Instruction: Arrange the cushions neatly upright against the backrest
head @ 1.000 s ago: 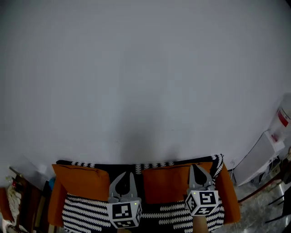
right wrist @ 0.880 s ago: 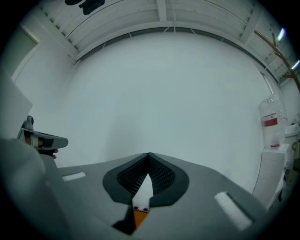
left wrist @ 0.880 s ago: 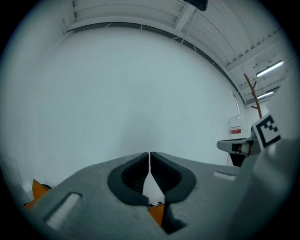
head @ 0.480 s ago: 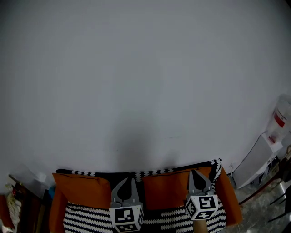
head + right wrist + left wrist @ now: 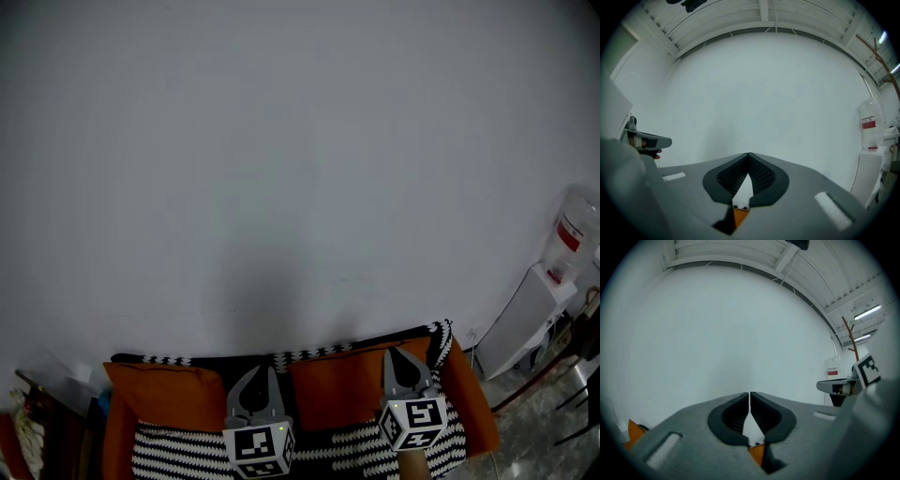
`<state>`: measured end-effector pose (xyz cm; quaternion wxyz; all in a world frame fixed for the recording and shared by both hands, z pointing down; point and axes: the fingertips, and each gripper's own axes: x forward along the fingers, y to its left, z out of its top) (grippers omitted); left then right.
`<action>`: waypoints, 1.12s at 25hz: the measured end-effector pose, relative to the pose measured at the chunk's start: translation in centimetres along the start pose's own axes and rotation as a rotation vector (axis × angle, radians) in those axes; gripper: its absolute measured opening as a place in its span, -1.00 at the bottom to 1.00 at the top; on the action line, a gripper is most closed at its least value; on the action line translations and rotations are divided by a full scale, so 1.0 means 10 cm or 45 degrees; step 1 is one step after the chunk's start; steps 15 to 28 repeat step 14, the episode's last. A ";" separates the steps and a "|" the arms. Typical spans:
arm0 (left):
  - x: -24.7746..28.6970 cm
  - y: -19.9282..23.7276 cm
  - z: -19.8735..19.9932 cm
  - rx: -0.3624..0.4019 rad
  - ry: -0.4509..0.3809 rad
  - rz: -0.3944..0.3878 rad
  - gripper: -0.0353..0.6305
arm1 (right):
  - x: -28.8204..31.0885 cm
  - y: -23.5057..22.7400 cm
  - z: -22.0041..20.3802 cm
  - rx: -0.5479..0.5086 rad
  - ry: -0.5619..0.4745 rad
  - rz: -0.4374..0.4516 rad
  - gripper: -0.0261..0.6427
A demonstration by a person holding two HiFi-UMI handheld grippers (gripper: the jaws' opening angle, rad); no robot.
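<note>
Two orange cushions stand upright against the sofa's backrest [image 5: 281, 357]: the left cushion [image 5: 164, 394] and the right cushion [image 5: 333, 389]. The seat has a black-and-white patterned cover [image 5: 178, 445]. My left gripper [image 5: 265, 371] hangs in front of the gap between the cushions, shut and holding nothing. My right gripper [image 5: 394, 353] is at the right cushion's right end, also shut and empty. In the left gripper view the left gripper [image 5: 750, 394] points level at the white wall, with a strip of orange cushion [image 5: 757, 453] below the jaws. The right gripper [image 5: 748, 154] shows the same, with orange cushion [image 5: 739, 216] below.
A bare white wall [image 5: 300, 169] fills most of the head view. A white cabinet [image 5: 525, 319] with a water bottle [image 5: 572, 230] stands at the right. The sofa's orange right arm [image 5: 473, 403] is beside my right gripper. Dark clutter [image 5: 28, 422] lies left of the sofa.
The head view has tilted up a little, so the sofa sits lower in frame. Both grippers stay shut in front of the cushions.
</note>
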<state>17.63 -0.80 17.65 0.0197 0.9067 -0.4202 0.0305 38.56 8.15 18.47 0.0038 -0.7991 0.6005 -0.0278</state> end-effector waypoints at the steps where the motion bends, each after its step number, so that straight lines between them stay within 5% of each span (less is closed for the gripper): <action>1: 0.00 0.00 0.00 0.000 0.001 -0.002 -0.86 | 0.00 0.00 0.00 -0.001 0.000 -0.001 -0.89; 28: -0.01 0.06 -0.03 -0.017 0.009 -0.008 -0.86 | -0.02 0.00 -0.04 0.002 0.023 -0.004 -0.89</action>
